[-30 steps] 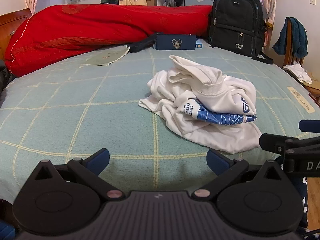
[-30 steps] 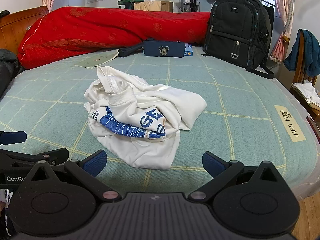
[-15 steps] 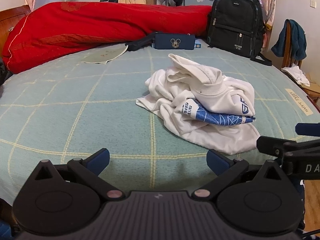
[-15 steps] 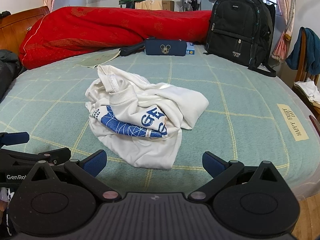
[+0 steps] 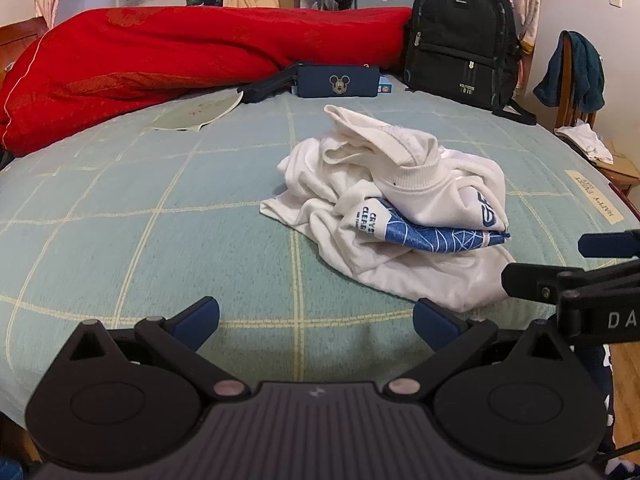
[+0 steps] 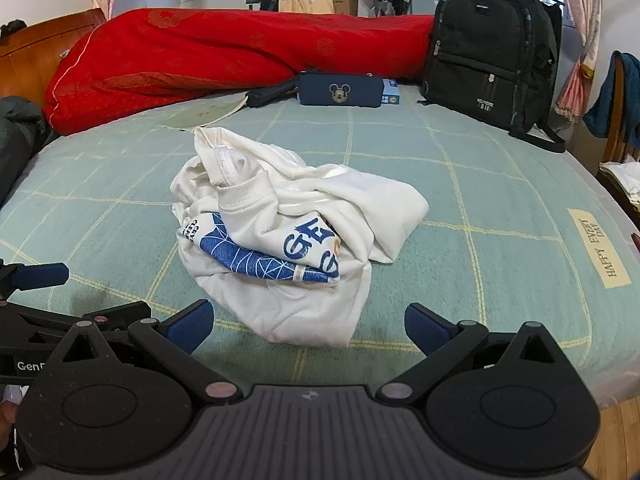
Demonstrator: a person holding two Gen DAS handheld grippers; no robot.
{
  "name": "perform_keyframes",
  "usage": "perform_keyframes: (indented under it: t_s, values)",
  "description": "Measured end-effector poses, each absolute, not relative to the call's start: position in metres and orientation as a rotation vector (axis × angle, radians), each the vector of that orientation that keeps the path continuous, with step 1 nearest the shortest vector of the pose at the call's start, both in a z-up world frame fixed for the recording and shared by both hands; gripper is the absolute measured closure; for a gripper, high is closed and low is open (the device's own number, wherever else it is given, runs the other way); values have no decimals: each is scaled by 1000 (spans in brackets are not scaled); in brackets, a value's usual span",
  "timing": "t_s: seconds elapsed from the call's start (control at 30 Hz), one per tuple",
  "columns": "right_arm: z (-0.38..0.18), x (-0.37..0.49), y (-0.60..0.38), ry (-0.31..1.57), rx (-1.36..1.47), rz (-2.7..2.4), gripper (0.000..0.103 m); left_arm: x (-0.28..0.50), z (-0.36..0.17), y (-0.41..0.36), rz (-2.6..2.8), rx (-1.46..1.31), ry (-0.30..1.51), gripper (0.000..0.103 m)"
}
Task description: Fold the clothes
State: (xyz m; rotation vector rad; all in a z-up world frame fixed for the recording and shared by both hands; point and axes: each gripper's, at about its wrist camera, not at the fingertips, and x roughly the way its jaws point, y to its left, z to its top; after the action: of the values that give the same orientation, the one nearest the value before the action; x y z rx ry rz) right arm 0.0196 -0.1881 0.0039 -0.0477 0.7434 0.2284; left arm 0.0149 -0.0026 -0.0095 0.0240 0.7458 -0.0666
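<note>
On the pale green checked bed [image 5: 160,240], the crumpled white sweatshirt with blue lettering [image 5: 400,208] lies in a heap near the middle, untouched and now slightly closer in both wrist views than a second ago. The left tool [image 5: 316,316] and right tool [image 6: 308,324] both hover short of it with fingers spread wide and empty, so folding has not begun; the approach is only starting.
</note>
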Motion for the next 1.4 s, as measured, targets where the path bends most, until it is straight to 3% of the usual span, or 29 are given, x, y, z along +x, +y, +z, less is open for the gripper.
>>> perform_keyframes:
  t_s: [0.5,0.9,1.1,1.4]
  values:
    - [4,55,-184,725,-180,345,0,44,-20,4,-183,18,731,1]
    - [2,81,-205,761,-191,567,0,54,-32,3,-294,182,711,1]
    - [14,98,-212,768,-218,610,9,66,-36,6,-296,231,753,1]
    - [31,123,-213,692,-271,658,12,82,-30,14,-373,218,772,1]
